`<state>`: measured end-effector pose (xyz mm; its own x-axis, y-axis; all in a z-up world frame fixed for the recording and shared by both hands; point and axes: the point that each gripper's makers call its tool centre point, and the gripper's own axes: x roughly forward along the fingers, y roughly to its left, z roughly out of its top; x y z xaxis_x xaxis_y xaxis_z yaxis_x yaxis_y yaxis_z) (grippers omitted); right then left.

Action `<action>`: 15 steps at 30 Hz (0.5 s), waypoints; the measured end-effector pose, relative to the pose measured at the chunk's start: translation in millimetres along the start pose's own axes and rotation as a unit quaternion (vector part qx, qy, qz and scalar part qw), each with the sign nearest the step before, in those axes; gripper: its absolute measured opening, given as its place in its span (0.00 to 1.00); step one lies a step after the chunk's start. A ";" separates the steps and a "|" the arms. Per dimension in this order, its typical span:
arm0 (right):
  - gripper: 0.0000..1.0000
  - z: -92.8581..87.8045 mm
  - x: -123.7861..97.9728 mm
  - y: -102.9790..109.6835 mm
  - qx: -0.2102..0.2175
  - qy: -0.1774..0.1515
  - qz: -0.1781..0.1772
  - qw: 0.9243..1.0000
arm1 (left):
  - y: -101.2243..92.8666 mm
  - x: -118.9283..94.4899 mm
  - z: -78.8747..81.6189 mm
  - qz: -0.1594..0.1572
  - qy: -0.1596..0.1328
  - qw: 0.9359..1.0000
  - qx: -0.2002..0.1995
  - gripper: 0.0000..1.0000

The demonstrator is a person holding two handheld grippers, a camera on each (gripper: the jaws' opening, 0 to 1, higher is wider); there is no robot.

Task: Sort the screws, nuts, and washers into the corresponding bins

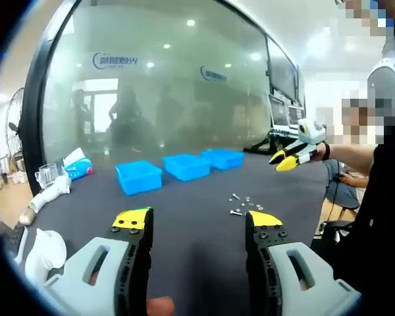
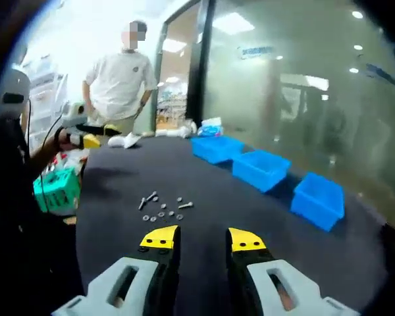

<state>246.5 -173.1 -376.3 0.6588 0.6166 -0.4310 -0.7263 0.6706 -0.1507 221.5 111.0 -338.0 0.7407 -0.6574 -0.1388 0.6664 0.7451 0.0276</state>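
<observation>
A small pile of screws, nuts and washers (image 1: 243, 204) lies loose on the dark table (image 1: 197, 263), just beyond my left gripper (image 1: 197, 220), which is open and holds nothing. Three blue bins stand in a row farther back: (image 1: 139, 176), (image 1: 186, 166), (image 1: 223, 158). My right gripper (image 1: 284, 160) hangs in the air at the right, above the table's edge. In the right gripper view the pile (image 2: 161, 205) lies ahead of my right gripper (image 2: 202, 239), open with nothing between its jaws. The bins (image 2: 216, 147), (image 2: 261, 168), (image 2: 318, 197) run along the right. My left gripper (image 2: 87, 140) shows at the far left.
White cloth-like items (image 1: 49, 191), a clear cup (image 1: 46, 174) and a tissue pack (image 1: 79, 164) sit at the table's left end. A glass wall (image 1: 171, 85) stands behind the bins. A green basket (image 2: 56, 187) sits beside the table, and a person (image 2: 118, 79) stands beyond it.
</observation>
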 end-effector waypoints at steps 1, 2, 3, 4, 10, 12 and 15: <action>0.24 -0.5 3.1 4.0 -0.011 0.010 0.010 1.000 | -0.1 0.0 -0.6 0.000 0.001 1.000 0.000 0.55; 0.24 -1.3 5.9 7.6 -0.019 0.021 0.020 0.999 | 0.0 0.1 -1.1 0.000 0.001 1.000 -0.001 0.55; 0.24 -0.4 8.2 10.3 -0.027 0.026 0.026 0.999 | -0.1 0.1 -1.6 -0.001 0.001 1.000 -0.002 0.55; 0.24 0.4 11.2 12.4 -0.028 0.032 0.031 0.999 | 0.1 0.1 -1.9 -0.001 0.001 1.000 -0.002 0.55; 0.24 2.1 23.1 22.8 -0.034 0.061 0.062 0.996 | 1.5 -0.6 -4.7 -0.001 0.000 1.000 -0.006 0.55; 0.24 1.3 28.2 29.0 -0.016 0.080 0.079 0.994 | 1.6 -0.2 -5.9 -0.001 0.001 1.000 -0.007 0.55; 0.24 4.9 37.8 32.3 -0.020 0.094 0.084 0.992 | 1.9 0.1 -8.3 0.000 0.003 1.000 -0.004 0.55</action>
<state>248.9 -126.1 -393.1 0.4832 0.6276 -0.6104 -0.8321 0.5461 -0.0972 222.1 113.3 -346.2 0.7400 -0.6566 -0.1456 0.6658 0.7459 0.0204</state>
